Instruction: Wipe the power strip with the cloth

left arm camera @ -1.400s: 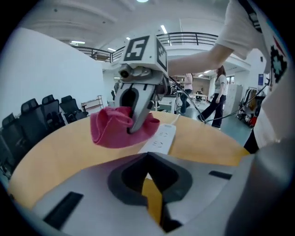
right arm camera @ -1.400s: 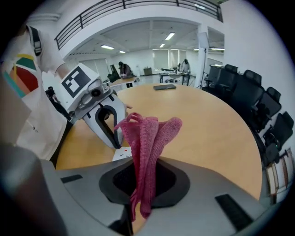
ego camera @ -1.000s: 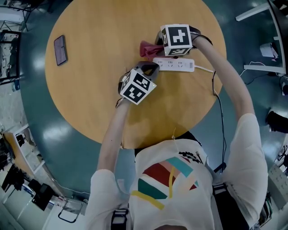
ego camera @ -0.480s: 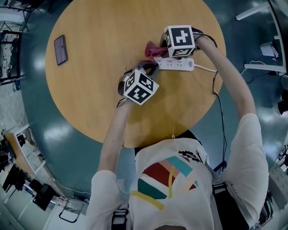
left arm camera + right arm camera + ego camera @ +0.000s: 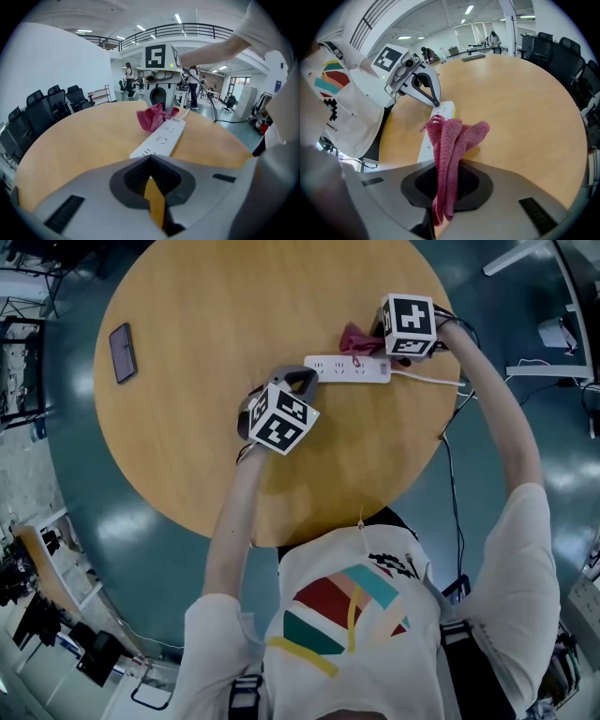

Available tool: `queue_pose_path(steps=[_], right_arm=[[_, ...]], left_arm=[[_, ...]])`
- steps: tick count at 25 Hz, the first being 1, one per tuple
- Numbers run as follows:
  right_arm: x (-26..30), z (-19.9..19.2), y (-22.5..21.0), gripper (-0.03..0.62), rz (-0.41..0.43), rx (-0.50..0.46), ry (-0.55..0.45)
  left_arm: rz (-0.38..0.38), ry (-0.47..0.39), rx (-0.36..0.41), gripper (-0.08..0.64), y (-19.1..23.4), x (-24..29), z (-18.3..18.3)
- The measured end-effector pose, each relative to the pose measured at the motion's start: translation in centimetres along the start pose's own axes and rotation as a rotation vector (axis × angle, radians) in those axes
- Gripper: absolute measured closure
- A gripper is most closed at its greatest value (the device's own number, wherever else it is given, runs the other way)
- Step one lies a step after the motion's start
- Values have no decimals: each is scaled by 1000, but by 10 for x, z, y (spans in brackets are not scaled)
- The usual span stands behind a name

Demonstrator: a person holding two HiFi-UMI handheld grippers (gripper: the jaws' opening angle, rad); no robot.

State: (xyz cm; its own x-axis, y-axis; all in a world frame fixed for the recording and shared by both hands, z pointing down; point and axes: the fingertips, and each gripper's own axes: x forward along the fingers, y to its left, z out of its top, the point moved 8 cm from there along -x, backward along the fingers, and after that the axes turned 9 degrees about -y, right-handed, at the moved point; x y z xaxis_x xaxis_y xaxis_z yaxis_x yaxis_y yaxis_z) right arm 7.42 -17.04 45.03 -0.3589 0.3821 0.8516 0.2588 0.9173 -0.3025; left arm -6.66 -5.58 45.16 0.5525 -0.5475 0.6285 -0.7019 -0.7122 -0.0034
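At the cord end of the power strip [image 5: 342,368], on the counter [image 5: 187,427], the right hand-held gripper [image 5: 373,337] clamps the pink cloth [image 5: 354,337], having swept there from the other end, where the empty left hand-held gripper [image 5: 302,381] sits closed. One wiping pass looks nearly finished.

A white short-sleeved T-shirt [image 5: 497,568] covers the torso. Its chest bears a print [image 5: 342,610] of red, teal, green and yellow stripes.

Round wooden table [image 5: 216,409] on a glossy teal floor [image 5: 84,521]. Black office chairs [image 5: 51,101] beside a white wall [image 5: 47,65]. Overhead, strip lights [image 5: 140,28] and a railed balcony [image 5: 187,30].
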Motion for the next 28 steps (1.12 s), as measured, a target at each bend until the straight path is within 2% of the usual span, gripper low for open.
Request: queue_pose_path(steps=[5, 10, 12, 15, 18, 20, 23, 28], right_arm=[[-7, -19, 4, 554, -12, 33, 32], [-11, -30, 7, 553, -32, 59, 45], [-14, -32, 9, 554, -67, 61, 31], [-31, -22, 24, 554, -218, 53, -128], [-41, 1, 61, 553, -386, -5, -264], [-30, 16, 89, 553, -484, -80, -253], [5, 32, 121, 553, -606, -172, -168], [53, 55, 145, 552, -770, -200, -103]], left_arm=[[5, 29, 33, 517, -3, 2, 3], [1, 29, 19, 517, -2, 1, 4], [-2, 29, 19, 517, -3, 1, 5], [-24, 21, 1, 517, -5, 2, 6], [-81, 4, -50, 517, 0, 2, 4], [-130, 1, -75, 517, 5, 1, 2], [-191, -12, -63, 517, 12, -2, -1], [-182, -39, -31, 517, 30, -11, 6]])
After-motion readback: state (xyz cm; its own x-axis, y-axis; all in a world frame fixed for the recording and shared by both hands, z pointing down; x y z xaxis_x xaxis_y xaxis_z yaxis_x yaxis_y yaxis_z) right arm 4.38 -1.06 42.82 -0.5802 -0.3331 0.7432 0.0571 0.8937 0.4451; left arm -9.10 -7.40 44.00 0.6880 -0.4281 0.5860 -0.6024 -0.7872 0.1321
